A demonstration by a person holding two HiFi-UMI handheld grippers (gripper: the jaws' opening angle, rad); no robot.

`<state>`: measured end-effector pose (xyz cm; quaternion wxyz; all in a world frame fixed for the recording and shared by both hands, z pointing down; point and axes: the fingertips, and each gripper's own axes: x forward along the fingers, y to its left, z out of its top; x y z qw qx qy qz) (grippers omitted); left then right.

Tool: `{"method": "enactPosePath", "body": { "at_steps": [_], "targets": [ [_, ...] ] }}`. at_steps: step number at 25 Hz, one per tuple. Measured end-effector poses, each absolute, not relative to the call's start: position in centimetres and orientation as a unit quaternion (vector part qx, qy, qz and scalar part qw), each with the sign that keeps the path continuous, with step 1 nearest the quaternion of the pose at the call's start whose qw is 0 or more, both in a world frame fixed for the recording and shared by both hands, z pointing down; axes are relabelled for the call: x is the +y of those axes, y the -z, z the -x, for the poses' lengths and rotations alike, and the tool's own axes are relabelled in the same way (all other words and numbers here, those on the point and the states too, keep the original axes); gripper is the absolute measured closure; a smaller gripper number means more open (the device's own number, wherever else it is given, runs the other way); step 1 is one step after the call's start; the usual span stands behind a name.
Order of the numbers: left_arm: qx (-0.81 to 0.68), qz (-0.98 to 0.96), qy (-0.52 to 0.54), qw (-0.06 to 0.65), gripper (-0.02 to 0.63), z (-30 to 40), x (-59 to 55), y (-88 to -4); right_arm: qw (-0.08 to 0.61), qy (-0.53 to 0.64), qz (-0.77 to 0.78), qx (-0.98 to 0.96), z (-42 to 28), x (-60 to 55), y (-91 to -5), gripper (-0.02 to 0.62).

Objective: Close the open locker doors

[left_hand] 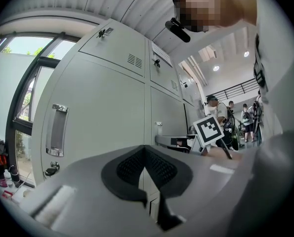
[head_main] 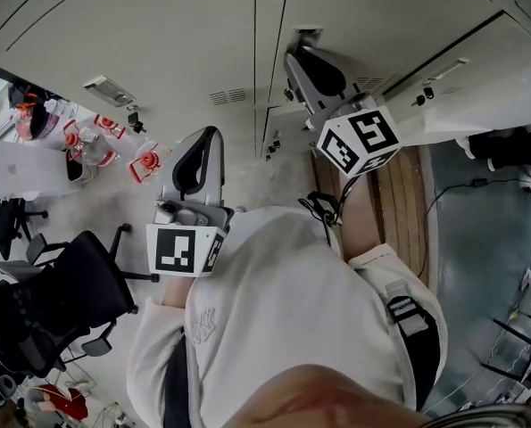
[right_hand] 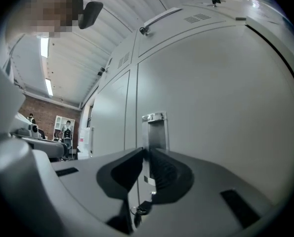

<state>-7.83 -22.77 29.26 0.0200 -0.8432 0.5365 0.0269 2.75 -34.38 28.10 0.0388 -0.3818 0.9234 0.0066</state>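
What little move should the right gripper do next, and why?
Probably nudge the right gripper forward against the locker door beside its handle. Its jaws are together with nothing between them, pointed at that handle, and from the left gripper view the door's edge seems to stick out from the lockers.

The head view looks steeply down from above the person onto the left gripper point(head_main: 210, 137), the right gripper point(head_main: 299, 59) and the locker doors point(head_main: 158, 43) just beyond. The left gripper view faces those doors closely, angled right, and catches the right gripper's marker cube point(left_hand: 209, 130). The right gripper view faces a door handle point(right_hand: 155, 132) from very near.
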Motion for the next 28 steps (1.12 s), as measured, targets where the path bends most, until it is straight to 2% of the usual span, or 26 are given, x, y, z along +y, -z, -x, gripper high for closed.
{"method": "enactPosePath", "body": {
  "at_steps": [8,14,23,28],
  "targets": [
    [0.523,0.851,-0.03,0.02,0.604,7.4,-24.0,-29.1,0.036,-0.004,0.396,0.918,-2.9,-34.4,-28.3,0.557],
    [0.516,0.856,-0.033,0.02,0.604,6.9,-24.0,-28.1,0.006,0.007,0.447,0.895,-4.3,-34.0,-28.9,0.557],
    [0.508,0.86,-0.038,0.026,0.604,5.7,-22.3,-27.8,0.069,-0.042,0.458,0.885,-7.3,-28.5,-24.0,0.557],
    [0.503,0.863,-0.034,0.023,0.604,4.6,-20.3,-27.9,0.084,-0.017,0.458,0.885,-9.3,-23.9,-24.3,0.558]
  ]
}}
